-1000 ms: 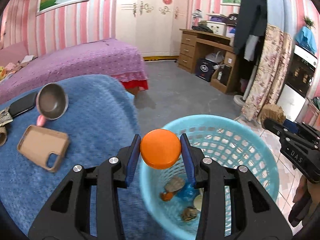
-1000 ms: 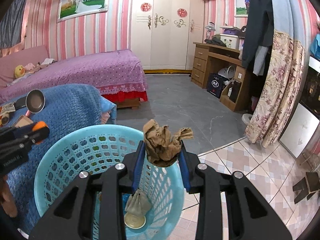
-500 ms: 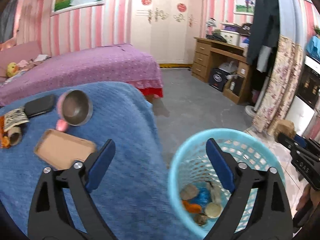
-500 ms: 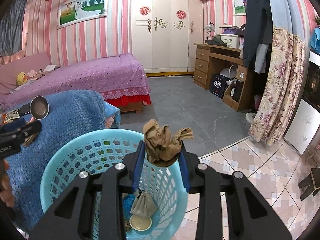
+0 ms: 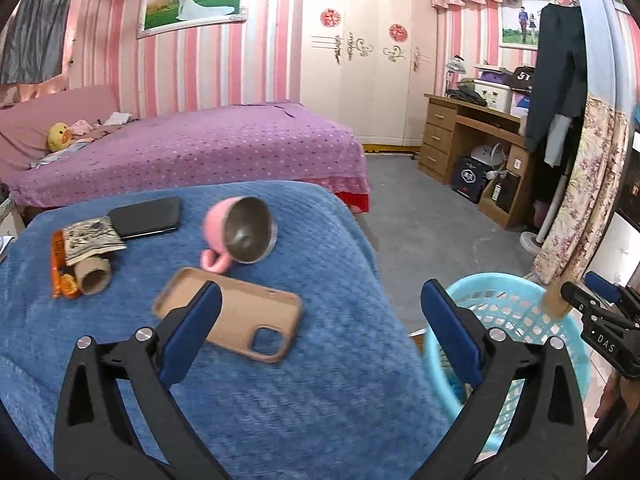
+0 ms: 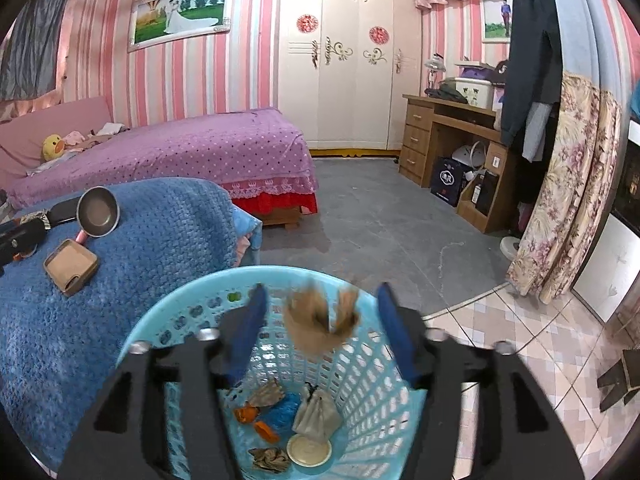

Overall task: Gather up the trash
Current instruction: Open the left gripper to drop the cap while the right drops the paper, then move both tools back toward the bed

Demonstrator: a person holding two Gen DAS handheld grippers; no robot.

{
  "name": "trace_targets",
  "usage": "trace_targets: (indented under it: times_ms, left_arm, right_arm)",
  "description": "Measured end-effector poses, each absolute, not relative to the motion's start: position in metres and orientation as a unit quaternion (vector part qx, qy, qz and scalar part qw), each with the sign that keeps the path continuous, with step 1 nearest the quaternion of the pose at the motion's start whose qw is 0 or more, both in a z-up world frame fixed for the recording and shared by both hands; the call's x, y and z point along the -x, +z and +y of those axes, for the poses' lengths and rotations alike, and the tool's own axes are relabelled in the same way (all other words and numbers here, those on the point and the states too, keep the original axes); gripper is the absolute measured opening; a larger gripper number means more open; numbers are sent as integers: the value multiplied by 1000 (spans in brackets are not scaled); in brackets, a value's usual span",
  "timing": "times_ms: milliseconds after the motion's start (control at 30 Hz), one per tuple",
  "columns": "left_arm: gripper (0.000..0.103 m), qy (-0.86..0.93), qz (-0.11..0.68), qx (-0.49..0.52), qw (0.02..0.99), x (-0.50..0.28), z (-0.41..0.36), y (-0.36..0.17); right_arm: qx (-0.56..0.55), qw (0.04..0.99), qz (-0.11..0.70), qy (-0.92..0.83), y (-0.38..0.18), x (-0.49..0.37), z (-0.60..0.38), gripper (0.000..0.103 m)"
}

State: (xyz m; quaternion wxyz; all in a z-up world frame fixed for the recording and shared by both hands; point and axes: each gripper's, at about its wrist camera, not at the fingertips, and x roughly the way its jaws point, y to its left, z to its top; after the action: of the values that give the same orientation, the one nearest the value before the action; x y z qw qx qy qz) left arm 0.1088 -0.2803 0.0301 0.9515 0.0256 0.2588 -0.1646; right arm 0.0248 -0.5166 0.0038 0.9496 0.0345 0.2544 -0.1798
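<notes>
The light blue mesh basket (image 6: 168, 312) stands on the floor beside the blue-blanketed table (image 5: 340, 380). My right gripper (image 6: 322, 296) hangs over the basket (image 5: 500, 280) with its jaws opening. A blurred wad of brown paper (image 6: 320, 320) drops between the pads, touching neither. My left gripper (image 5: 320, 300) is over the table with its jaws still opening and nothing between them. A cardboard tube (image 5: 94, 278), an orange wrapper (image 5: 60, 268) and a patterned packet (image 5: 90, 236) lie at the table's far left.
A tan phone case (image 5: 236, 320), a tipped pink cup (image 5: 240, 232) and a black phone (image 5: 146, 216) lie on the blanket. Several scraps and a round lid (image 6: 309, 450) fill the basket's bottom. A purple bed (image 5: 200, 148), a wooden desk (image 5: 472, 136) and a floral curtain (image 6: 568, 200) stand behind.
My left gripper let go of an orange round thing over the basket, opened wide and swung left over the table. My right gripper opened and the brown paper wad now falls.
</notes>
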Motion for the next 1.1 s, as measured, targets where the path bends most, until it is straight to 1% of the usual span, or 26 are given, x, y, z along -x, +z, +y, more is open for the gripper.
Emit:
trace_targets:
  times_ms: [33, 67, 133, 433, 700, 967, 1100]
  left_arm:
    - [97, -161, 258, -25, 952, -108, -275, 30]
    - [97, -158, 258, -25, 953, -109, -269, 31]
    - [97, -149, 257, -24, 954, -111, -254, 32]
    - [97, -113, 251, -31, 961, -121, -196, 32]
    - [97, -84, 254, -26, 963, -133, -150, 16]
    - [97, -45, 260, -28, 964, -149, -102, 8]
    - [97, -29, 268, -17, 963, -154, -79, 5]
  right_arm:
    - [-33, 950, 252, -180, 5, -25, -514, 70]
    - [-32, 951, 250, -181, 6, -26, -511, 73]
    - [-32, 951, 247, -184, 8, -29, -505, 85]
    - [-43, 943, 261, -202, 5, -45, -489, 96]
    - [-42, 939, 260, -220, 7, -56, -469, 98]
    - [-10, 942, 266, -205, 6, -79, -423, 98]
    - [-17, 946, 264, -190, 6, -90, -399, 98]
